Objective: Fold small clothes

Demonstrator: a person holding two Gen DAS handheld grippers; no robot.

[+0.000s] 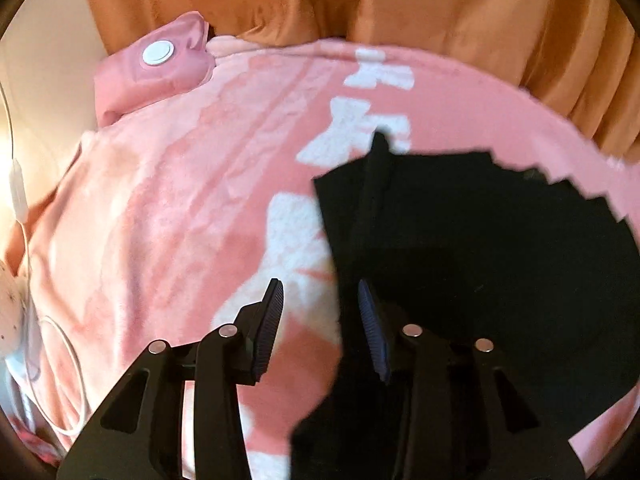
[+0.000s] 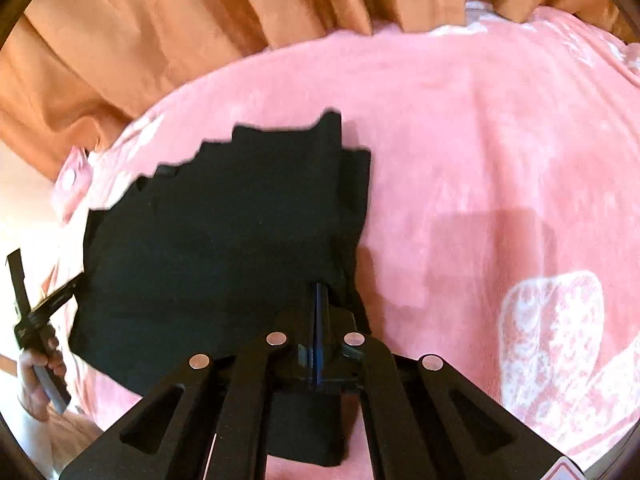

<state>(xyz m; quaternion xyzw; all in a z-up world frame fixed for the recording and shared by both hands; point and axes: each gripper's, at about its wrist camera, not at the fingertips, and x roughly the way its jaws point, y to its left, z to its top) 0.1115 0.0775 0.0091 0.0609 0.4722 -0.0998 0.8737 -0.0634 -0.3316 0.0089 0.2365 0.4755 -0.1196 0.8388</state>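
A small black garment [image 1: 472, 248] lies spread on a pink blanket [image 1: 168, 208], with a raised fold along its left part. My left gripper [image 1: 320, 328] is open, its jaws straddling the garment's left edge, gripping nothing. In the right wrist view the same black garment [image 2: 216, 240] fills the centre left. My right gripper [image 2: 320, 300] is shut on the garment's right near edge, lifting a ridge of cloth. The left gripper also shows far left in that view [image 2: 36, 312], held by a hand.
Orange curtains [image 1: 440, 12] hang behind the bed [image 2: 180, 20]. A pink pouch with a white round button [image 1: 158, 53] lies at the blanket's far left. A white cable [image 1: 18, 196] and a white device run along the left edge.
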